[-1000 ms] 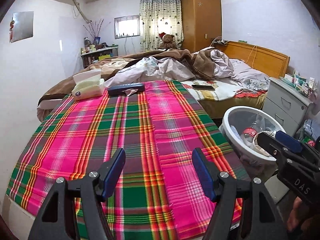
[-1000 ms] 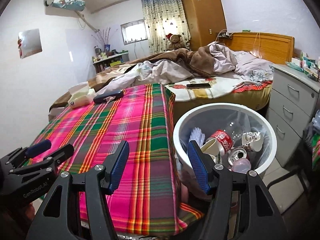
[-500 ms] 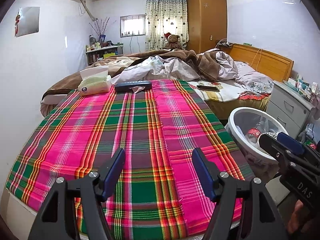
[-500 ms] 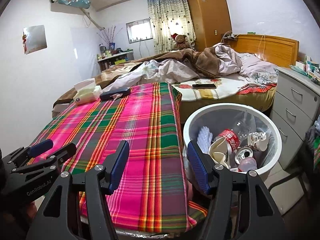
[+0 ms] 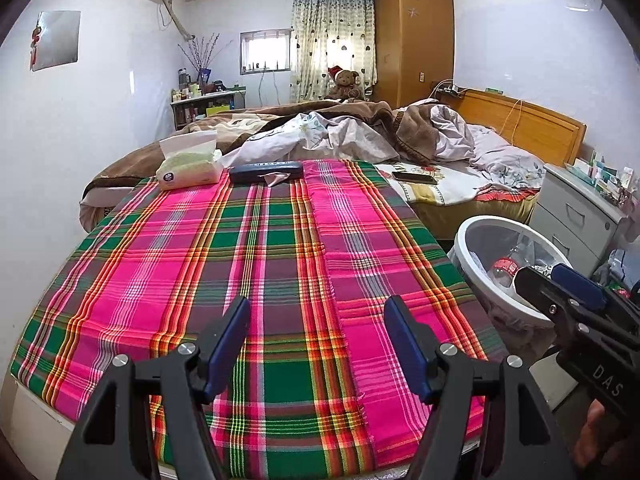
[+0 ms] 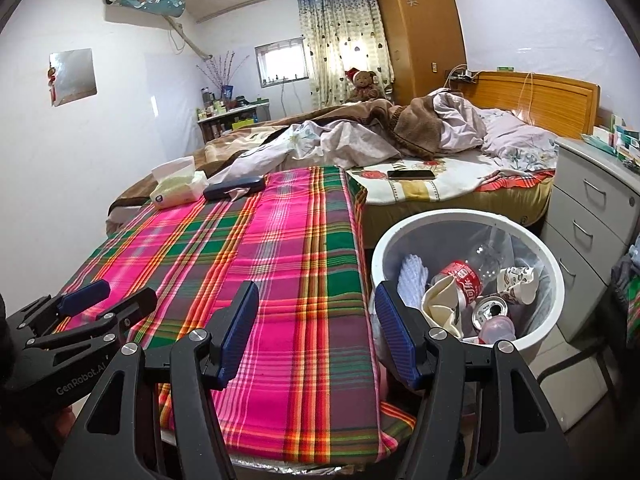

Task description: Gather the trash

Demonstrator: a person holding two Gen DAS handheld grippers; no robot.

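A white trash bin (image 6: 520, 236) stands on the floor right of the plaid-covered table (image 6: 280, 264); it also shows in the left wrist view (image 5: 472, 232). It holds a red-labelled bottle (image 6: 464, 274), a can (image 6: 492, 310), a crumpled paper cup (image 6: 516, 280) and other trash. My left gripper (image 5: 316, 330) is open and empty above the table's near edge (image 5: 280, 264). My right gripper (image 6: 316, 316) is open and empty over the table's right edge, beside the bin. A small crumpled wrapper (image 5: 276, 178) lies at the table's far end.
A tissue pack (image 5: 190, 164) and a dark case (image 5: 266, 170) lie at the table's far end. Behind is an unmade bed (image 5: 360, 136) with a phone (image 5: 414, 178). A grey drawer unit (image 6: 592, 220) stands right of the bin.
Both grippers have drawn back and risen a little, so the table and bin look farther away. Both stay open and empty.
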